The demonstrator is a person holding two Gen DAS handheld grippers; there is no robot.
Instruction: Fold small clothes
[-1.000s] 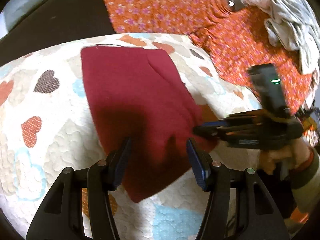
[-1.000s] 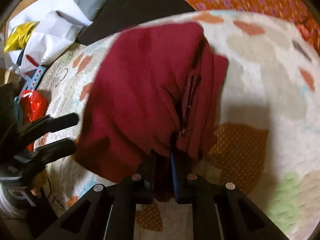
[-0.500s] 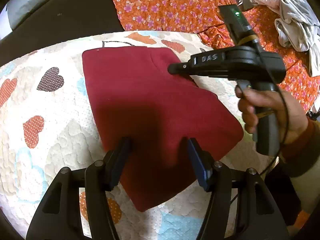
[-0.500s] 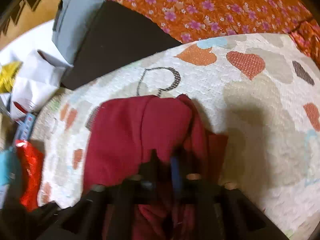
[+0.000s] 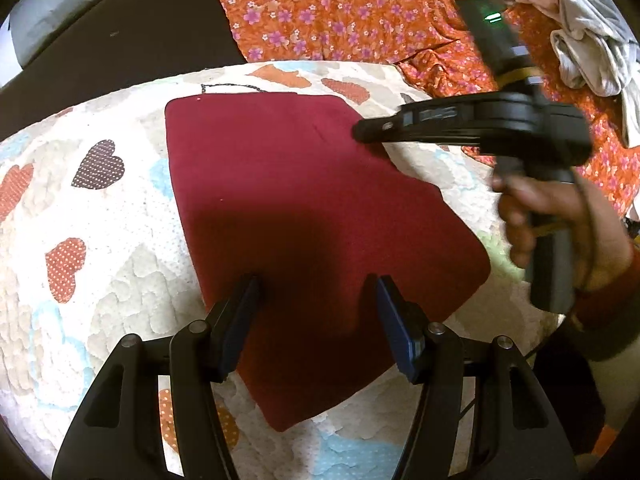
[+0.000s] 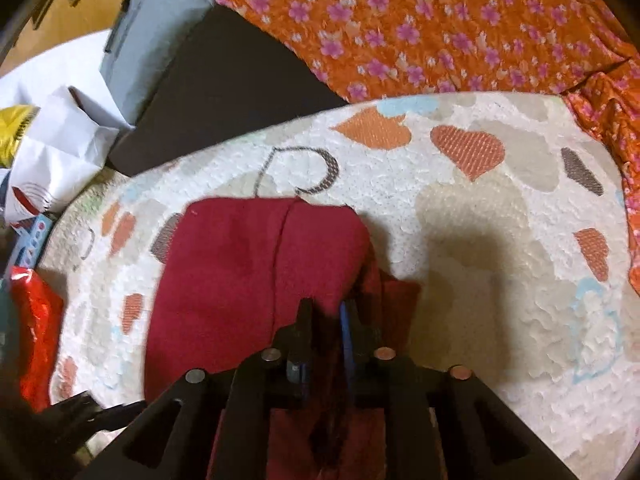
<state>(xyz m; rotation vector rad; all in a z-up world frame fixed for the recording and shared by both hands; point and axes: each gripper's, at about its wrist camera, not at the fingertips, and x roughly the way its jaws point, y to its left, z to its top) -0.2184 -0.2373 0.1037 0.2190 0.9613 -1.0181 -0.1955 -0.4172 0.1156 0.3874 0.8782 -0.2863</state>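
Well along, by the look of it. Red garment (image 5: 304,216) lying on the heart-print quilt (image 5: 100,280) as a flat, roughly rectangular pad, top layer already doubled over. Not finished, judging from the right side: a ragged stack of edges there, and a lower flap jutting out past the upper layer. Probably left: letting go of that edge, squaring it up, perhaps one more fold, then the pile of pale clothes (image 5: 576,28) beyond the orange flowered sheet (image 5: 340,20), far from the garment.

Left claw (image 5: 316,320) standing moderately wide over the near end of the garment, pads clear of the cloth, nothing pinched. Right claw (image 6: 326,320) narrow and just opening, a dark fold of the garment's right edge between its fingers; contact of the pads with the cloth impossible to tell from the blur.

From the left wrist: whole outline of the garment, smooth upper face, right claw (image 5: 360,132) at the far right corner, hand (image 5: 560,232) on its handle. Hidden there but plain from the right wrist: seam down the top layer, layered edge, protruding flap, plus white bags (image 6: 60,152) and a red packet (image 6: 32,328) off the quilt, left of the garment.
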